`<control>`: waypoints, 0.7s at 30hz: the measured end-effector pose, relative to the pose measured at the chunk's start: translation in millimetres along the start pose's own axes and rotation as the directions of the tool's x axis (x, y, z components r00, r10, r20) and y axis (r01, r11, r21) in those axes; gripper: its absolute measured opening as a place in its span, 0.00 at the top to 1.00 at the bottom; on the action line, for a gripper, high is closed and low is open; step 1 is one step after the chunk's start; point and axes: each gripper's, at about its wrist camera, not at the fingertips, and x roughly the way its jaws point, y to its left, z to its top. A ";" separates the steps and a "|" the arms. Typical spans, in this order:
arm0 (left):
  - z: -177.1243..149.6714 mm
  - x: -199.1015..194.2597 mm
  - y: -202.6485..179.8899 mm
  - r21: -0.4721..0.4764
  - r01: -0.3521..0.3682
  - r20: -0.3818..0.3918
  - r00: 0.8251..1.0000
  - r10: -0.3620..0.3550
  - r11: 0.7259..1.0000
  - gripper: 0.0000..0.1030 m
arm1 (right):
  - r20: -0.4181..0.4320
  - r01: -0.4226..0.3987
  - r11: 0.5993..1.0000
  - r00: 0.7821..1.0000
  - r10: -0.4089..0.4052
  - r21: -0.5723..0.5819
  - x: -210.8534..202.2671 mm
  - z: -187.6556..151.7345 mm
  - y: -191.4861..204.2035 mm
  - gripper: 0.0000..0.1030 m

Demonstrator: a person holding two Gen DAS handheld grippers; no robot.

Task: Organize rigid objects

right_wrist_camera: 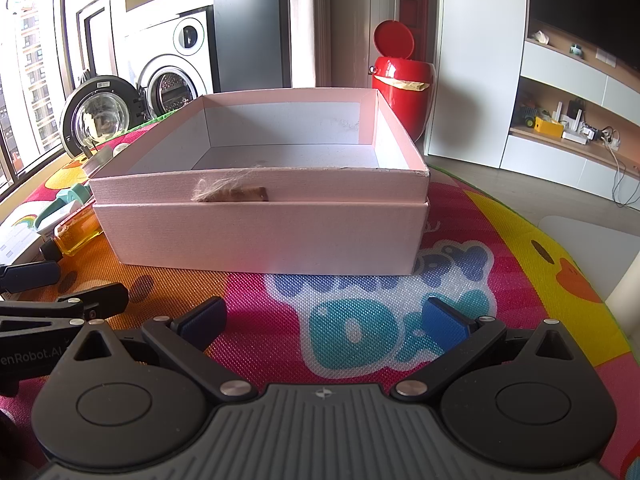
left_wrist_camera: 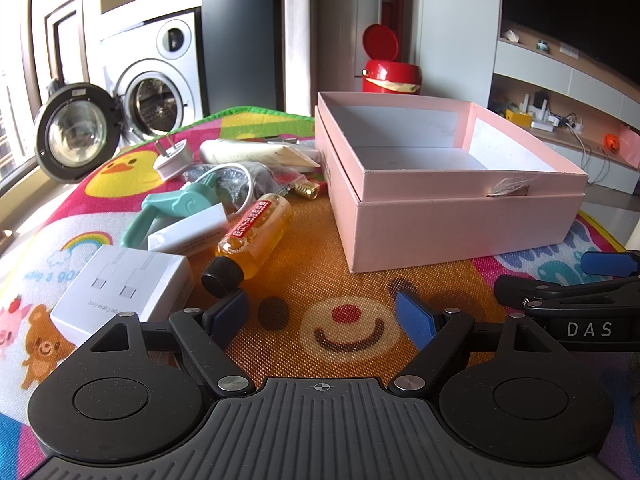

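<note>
Left tongs [left_wrist_camera: 322,316] open, holding nothing, near white carton [left_wrist_camera: 124,290] and bottle [left_wrist_camera: 250,236] in the left clutter; pink box [left_wrist_camera: 452,204] far right on mat [left_wrist_camera: 320,280]; right tongs [right_wrist_camera: 324,322] open, holding nothing, before it

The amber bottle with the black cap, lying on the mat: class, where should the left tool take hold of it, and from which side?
Grip the amber bottle across its labelled body, just above the black cap. It lies on its side, cap toward the left tool, whose jaws are open. Come from above, probably: the white box crowds its left flank.
</note>
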 end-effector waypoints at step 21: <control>0.7 0.2 0.2 0.009 -0.007 0.002 1.000 0.007 1.000 0.17 | 0.000 -0.001 1.000 1.000 0.001 0.001 -0.3 -0.1 -0.2 0.00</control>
